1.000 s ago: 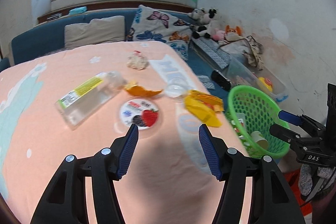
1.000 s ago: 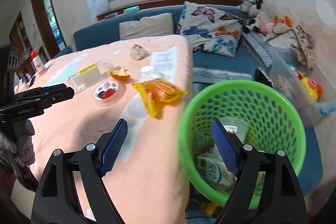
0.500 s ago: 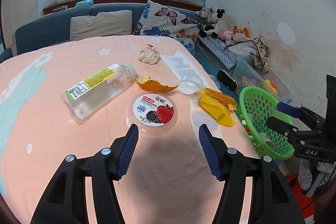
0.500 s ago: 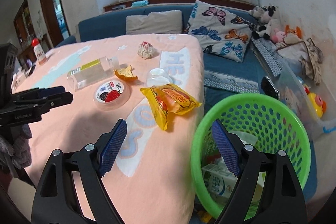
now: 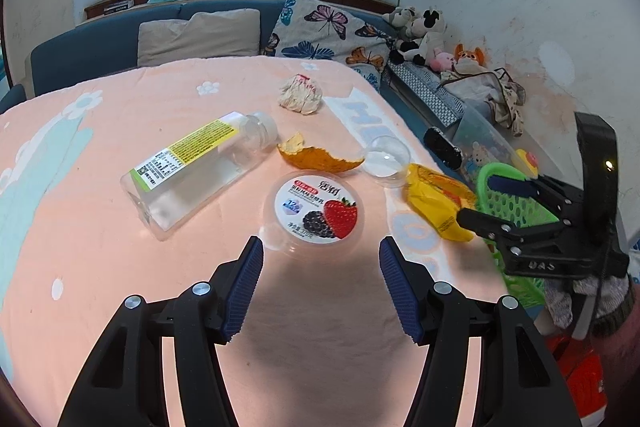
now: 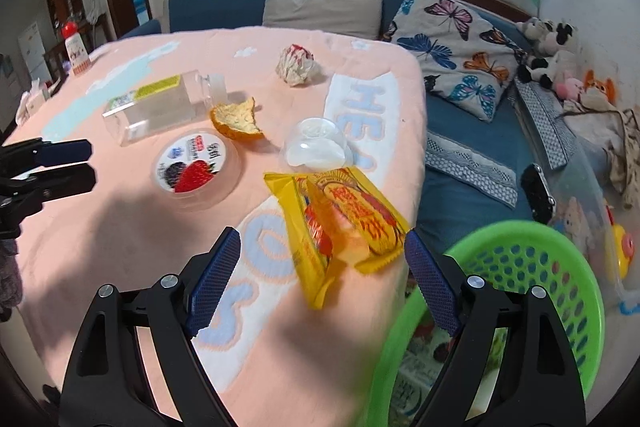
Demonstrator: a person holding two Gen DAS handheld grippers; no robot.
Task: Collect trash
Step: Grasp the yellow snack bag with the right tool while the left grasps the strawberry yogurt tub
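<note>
Trash lies on a pink table cover: a round yogurt cup with a berry lid, a clear bottle on its side, an orange peel, a clear dome lid, a crumpled paper ball and a yellow snack wrapper. My left gripper hangs open just short of the yogurt cup, nothing between its fingers. My right gripper is open, its jaws still opening, with the wrapper's near end just ahead of the fingertips and untouched. A green basket stands beside the table at the right.
A blue sofa with a beige cushion and a butterfly pillow runs behind the table. Stuffed toys, a clear plastic box and a black remote crowd the right. The table edge drops off right of the wrapper.
Both grippers have come closer to the table. The right one swung left from over the basket to the yellow wrapper and opened a little wider. The left one neared the yogurt cup.
</note>
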